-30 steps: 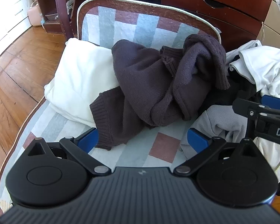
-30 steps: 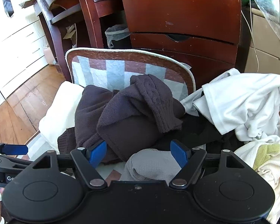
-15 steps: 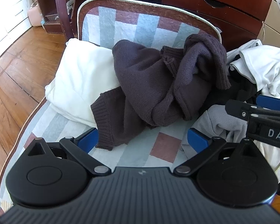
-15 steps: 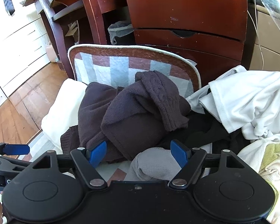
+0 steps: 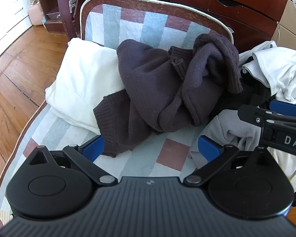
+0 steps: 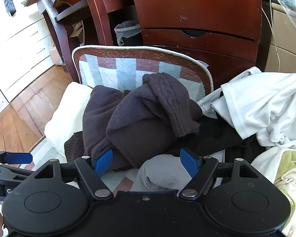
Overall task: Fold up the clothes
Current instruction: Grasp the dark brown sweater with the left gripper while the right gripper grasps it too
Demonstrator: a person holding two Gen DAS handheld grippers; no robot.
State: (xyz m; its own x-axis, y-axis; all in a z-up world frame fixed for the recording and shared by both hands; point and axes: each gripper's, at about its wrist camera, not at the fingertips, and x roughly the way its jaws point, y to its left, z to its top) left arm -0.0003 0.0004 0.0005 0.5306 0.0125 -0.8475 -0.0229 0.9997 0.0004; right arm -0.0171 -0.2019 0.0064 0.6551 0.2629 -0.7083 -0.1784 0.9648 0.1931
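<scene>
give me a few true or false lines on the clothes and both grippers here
1. The brown sweater lies crumpled, not folded. True.
2. The left gripper is shut on the sweater. False: its jaws are open and hold nothing.
3. A white cloth lies left of the sweater, partly under it. True.
4. The right gripper holds the grey garment. False: its jaws are open, and the garment only lies between them.
5. The quilt under the clothes is plain black. False: it is checked in white, blue-grey and reddish brown.
</scene>
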